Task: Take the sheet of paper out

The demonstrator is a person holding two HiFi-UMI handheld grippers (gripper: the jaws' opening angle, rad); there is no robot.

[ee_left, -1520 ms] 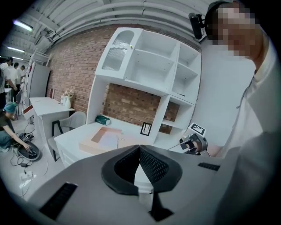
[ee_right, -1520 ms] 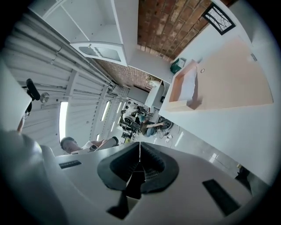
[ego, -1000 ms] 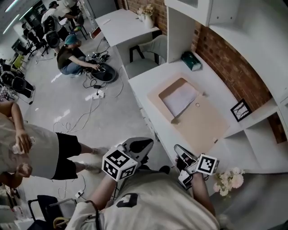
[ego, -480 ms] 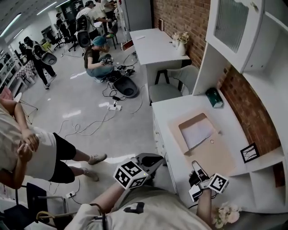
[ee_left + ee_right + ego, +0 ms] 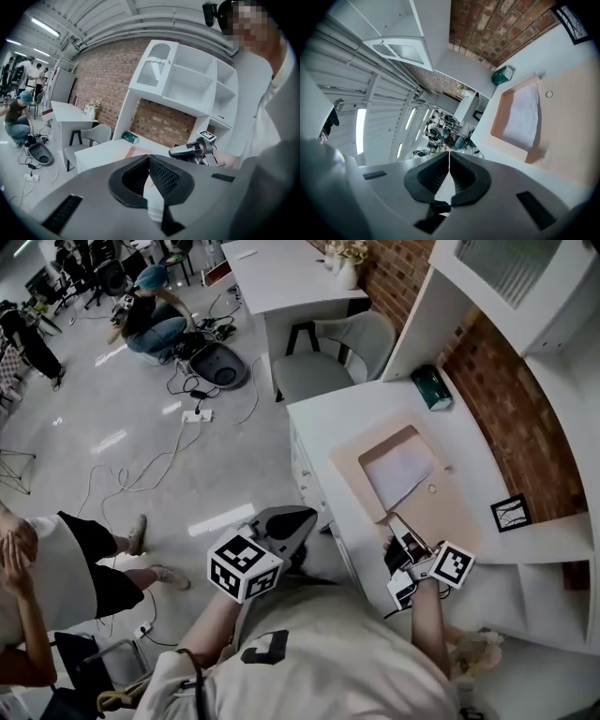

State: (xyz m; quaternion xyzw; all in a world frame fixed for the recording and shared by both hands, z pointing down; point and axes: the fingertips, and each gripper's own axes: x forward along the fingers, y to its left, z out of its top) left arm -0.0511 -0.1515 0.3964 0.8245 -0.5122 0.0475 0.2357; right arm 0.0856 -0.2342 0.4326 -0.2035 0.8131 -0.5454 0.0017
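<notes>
A white sheet of paper (image 5: 401, 470) lies in the opened pocket of a flat tan envelope (image 5: 441, 512) on the white desk (image 5: 328, 423). In the right gripper view the sheet (image 5: 525, 117) and envelope (image 5: 567, 122) lie ahead and to the right. My right gripper (image 5: 392, 519) hovers at the desk's near edge, just short of the envelope, its jaws shut and empty (image 5: 449, 152). My left gripper (image 5: 302, 517) hangs off the desk's left side over the floor, jaws closed on nothing (image 5: 148, 157). From the left gripper view the right gripper (image 5: 187, 151) shows beyond it.
A green tissue box (image 5: 430, 388) and a framed picture (image 5: 511, 513) stand at the back of the desk under white shelves (image 5: 562, 540). A small ring (image 5: 431, 488) lies on the envelope. A grey chair (image 5: 328, 357) stands left of the desk; flowers (image 5: 483, 643) at right. People and cables occupy the floor.
Both grippers have moved toward the desk. The right one now reaches its near edge by the envelope; the left has come up beside the desk. Both stayed shut.
</notes>
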